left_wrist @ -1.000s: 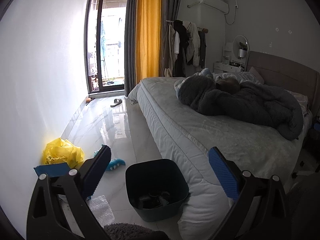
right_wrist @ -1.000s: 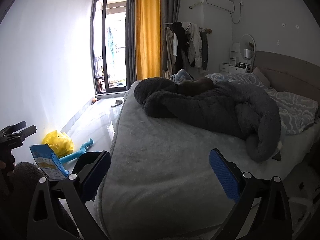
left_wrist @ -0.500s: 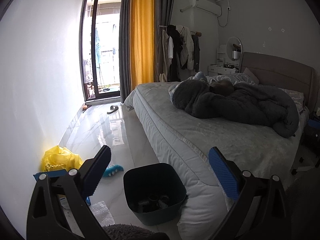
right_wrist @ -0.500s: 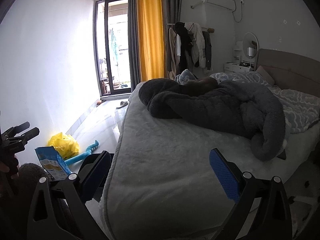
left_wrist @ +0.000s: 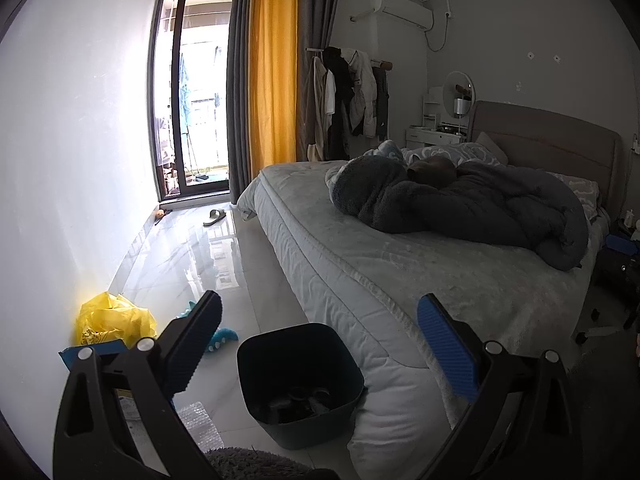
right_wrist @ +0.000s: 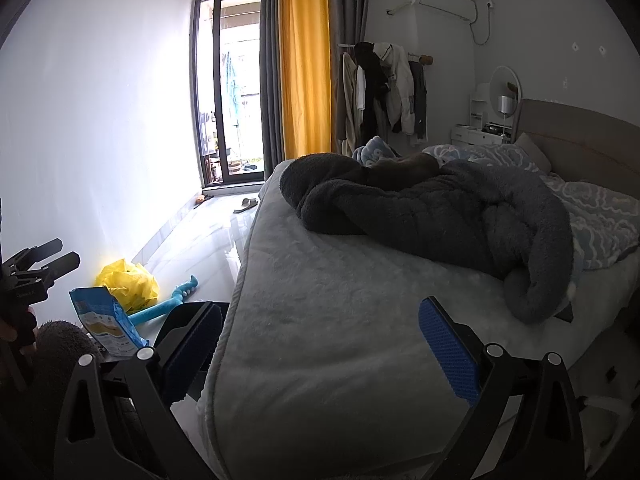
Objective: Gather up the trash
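Observation:
A dark bin (left_wrist: 298, 376) stands on the floor by the bed corner, with dark items inside. A crumpled yellow plastic bag (left_wrist: 114, 322) lies by the left wall; it also shows in the right wrist view (right_wrist: 126, 286). A blue snack packet (right_wrist: 106, 322) stands beside it, and bubble wrap (left_wrist: 196, 426) lies on the floor. My left gripper (left_wrist: 320, 344) is open and empty above the bin. My right gripper (right_wrist: 320, 348) is open and empty over the bed corner. The left gripper's body (right_wrist: 36, 276) shows at the left edge of the right wrist view.
A large bed (left_wrist: 400, 280) with a dark rumpled blanket (left_wrist: 460, 208) fills the right side. A teal toy (right_wrist: 168, 306) lies on the glossy floor. A slipper (left_wrist: 214, 216) lies near the balcony door. A fuzzy grey object (left_wrist: 256, 464) is at the bottom edge.
Both cameras have tilted slightly; the scene has shifted down and right in the views. Both grippers stay open and empty.

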The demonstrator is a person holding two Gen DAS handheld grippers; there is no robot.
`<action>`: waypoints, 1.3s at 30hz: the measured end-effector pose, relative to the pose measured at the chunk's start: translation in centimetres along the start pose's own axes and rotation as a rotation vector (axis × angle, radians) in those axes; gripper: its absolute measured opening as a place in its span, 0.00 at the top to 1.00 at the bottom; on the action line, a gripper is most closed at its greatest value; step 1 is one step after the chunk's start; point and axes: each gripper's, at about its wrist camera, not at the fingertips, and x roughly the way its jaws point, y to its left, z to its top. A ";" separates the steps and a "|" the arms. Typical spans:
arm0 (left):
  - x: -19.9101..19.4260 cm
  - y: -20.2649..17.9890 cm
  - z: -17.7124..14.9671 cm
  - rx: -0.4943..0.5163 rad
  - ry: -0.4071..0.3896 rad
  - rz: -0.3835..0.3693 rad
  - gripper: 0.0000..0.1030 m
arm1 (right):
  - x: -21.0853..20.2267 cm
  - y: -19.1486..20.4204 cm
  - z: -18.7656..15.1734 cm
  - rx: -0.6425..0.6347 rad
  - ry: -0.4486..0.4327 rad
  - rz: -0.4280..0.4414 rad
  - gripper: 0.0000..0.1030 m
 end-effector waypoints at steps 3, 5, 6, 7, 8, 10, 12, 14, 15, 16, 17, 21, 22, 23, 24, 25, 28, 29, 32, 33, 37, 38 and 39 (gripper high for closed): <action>0.0 0.2 0.0 -0.006 0.005 -0.001 0.03 | 0.0 0.0 0.0 0.000 0.001 0.000 0.03; 0.1 0.2 0.1 -0.006 0.007 -0.001 0.03 | 0.0 0.1 0.0 0.000 0.001 0.000 0.03; 0.1 0.2 0.1 -0.006 0.007 -0.001 0.03 | 0.0 0.1 0.0 0.001 0.000 0.000 0.03; 0.1 0.2 0.1 -0.005 0.006 -0.001 0.03 | 0.0 0.1 0.0 0.002 0.000 0.000 0.03; 0.1 0.2 0.1 -0.005 0.006 -0.002 0.03 | 0.0 0.1 0.0 0.002 0.000 0.000 0.03; 0.1 0.2 0.1 -0.002 0.004 -0.005 0.03 | 0.1 0.1 0.0 0.005 0.001 0.002 0.03; 0.1 0.2 0.1 0.003 0.004 -0.005 0.03 | 0.1 0.2 -0.1 0.007 0.001 0.003 0.03; 0.1 0.2 0.0 0.007 0.003 -0.007 0.03 | 0.0 0.2 -0.1 0.007 0.001 0.002 0.03; 0.1 0.1 0.0 0.009 0.003 -0.007 0.03 | 0.0 0.2 -0.1 0.007 0.001 0.002 0.03; 0.1 0.1 0.0 0.011 0.003 -0.007 0.03 | 0.0 0.2 -0.1 0.007 0.001 0.002 0.03; 0.1 0.0 -0.1 0.013 0.004 -0.007 0.03 | 0.0 0.2 -0.1 0.007 0.002 0.002 0.03; 0.1 0.0 -0.1 0.018 0.005 -0.009 0.03 | 0.0 0.2 -0.1 0.008 0.001 0.002 0.03; 0.1 -0.1 -0.1 0.017 0.005 -0.009 0.03 | 0.0 0.2 -0.1 0.008 0.001 0.002 0.03; 0.1 -0.1 -0.1 0.016 0.005 -0.008 0.03 | 0.0 0.2 -0.1 0.008 0.001 0.002 0.03; 0.1 -0.1 -0.1 0.016 0.005 -0.008 0.03 | 0.0 0.2 -0.1 0.008 0.001 0.002 0.03; 0.1 -0.1 -0.1 0.016 0.004 -0.008 0.03 | 0.0 0.2 -0.2 0.009 0.001 0.003 0.03; 0.1 -0.1 -0.1 0.018 0.005 -0.008 0.03 | 0.0 0.2 -0.2 0.008 0.001 0.002 0.03; 0.1 -0.1 -0.1 0.017 0.005 -0.008 0.03 | 0.0 0.2 -0.2 0.009 0.001 0.002 0.03; 0.1 -0.1 -0.1 0.015 0.005 -0.008 0.03 | 0.0 0.2 -0.2 0.009 0.001 0.001 0.03; 0.1 -0.1 -0.1 0.014 0.005 -0.009 0.03 | 0.0 0.2 -0.2 0.010 0.001 0.001 0.03; 0.1 -0.1 -0.1 0.015 0.005 -0.009 0.03 | 0.0 0.3 -0.2 0.010 0.001 0.001 0.03; 0.1 -0.1 -0.1 0.016 0.004 -0.009 0.03 | 0.0 0.3 -0.2 0.010 0.001 0.001 0.03; 0.1 -0.1 -0.1 0.017 0.005 -0.009 0.03 | 0.0 0.3 -0.2 0.010 0.001 0.001 0.03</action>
